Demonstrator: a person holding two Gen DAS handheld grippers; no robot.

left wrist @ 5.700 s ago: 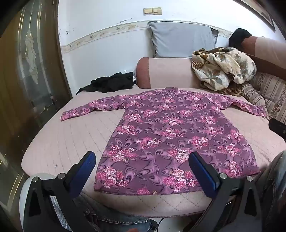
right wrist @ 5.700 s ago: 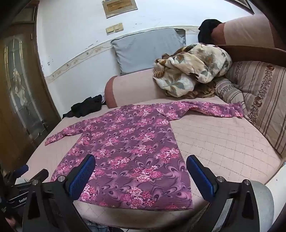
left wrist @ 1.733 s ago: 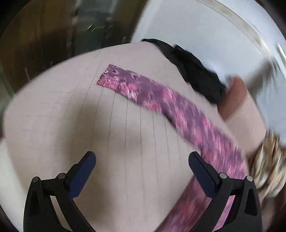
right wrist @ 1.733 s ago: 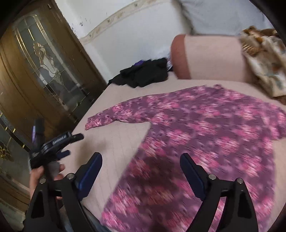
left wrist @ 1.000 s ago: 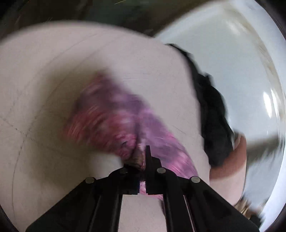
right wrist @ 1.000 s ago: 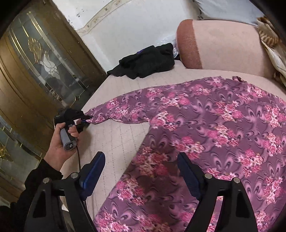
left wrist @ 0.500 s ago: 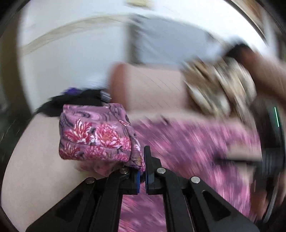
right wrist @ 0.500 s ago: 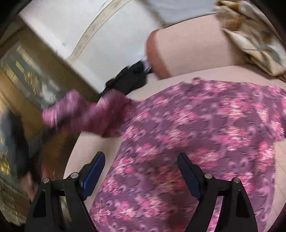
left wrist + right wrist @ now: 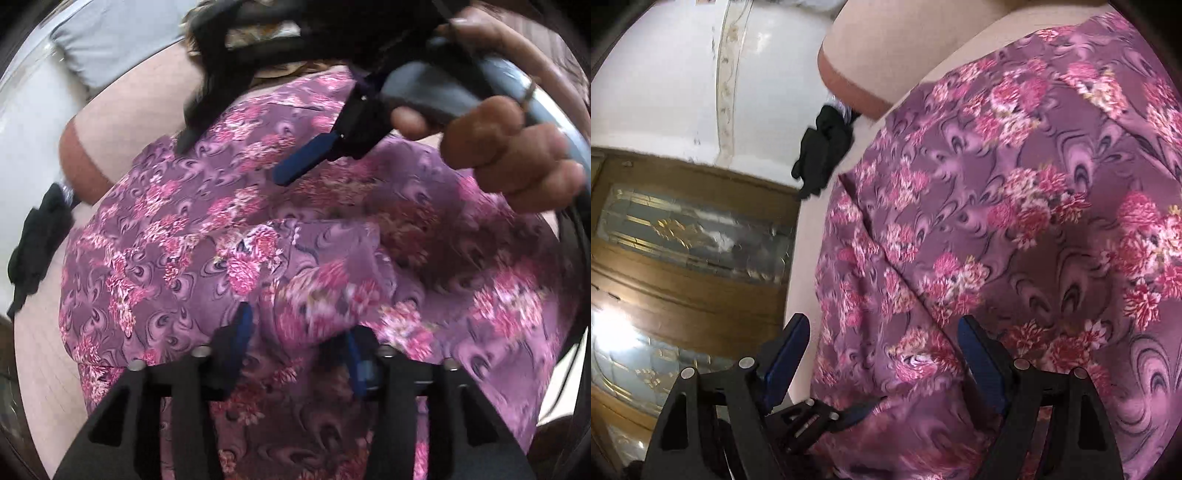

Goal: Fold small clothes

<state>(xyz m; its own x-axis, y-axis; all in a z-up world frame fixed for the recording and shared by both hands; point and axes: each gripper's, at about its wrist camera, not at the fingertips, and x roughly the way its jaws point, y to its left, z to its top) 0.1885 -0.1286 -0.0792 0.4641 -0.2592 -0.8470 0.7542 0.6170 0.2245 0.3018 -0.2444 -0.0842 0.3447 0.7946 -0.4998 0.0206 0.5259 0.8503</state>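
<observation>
Your left hand-held gripper point(image 9: 295, 334) sits low over the purple floral garment point(image 9: 207, 236), its blue-padded jaws partly apart with a bunched fold of the sleeve point(image 9: 314, 291) lying between them; whether the pads actually pinch the cloth you cannot tell, since the fabric hides the right pad; the folded sleeve rests on top of the garment's body, just ahead of those jaws. Your right hand-held gripper point(image 9: 882, 354) has its jaws spread wide, hovering over the garment's left edge with nothing between them; one pad hangs over the bed point(image 9: 805, 258) beside the garment, the other over the floral cloth; from the left wrist view you see your right hand point(image 9: 506, 144) wrapped round that tool's handle, above the garment's middle. The garment lies spread flat on the pink quilted bed; beyond its collar end stands a pink bolster point(image 9: 122, 110), and a grey pillow point(image 9: 118, 40) leans behind that; a heap of black clothing point(image 9: 823, 147) lies on the bed off the garment's left shoulder, near the white wall point(image 9: 665, 85); a wooden door with patterned glass point(image 9: 687, 236) stands to the garment's left.
</observation>
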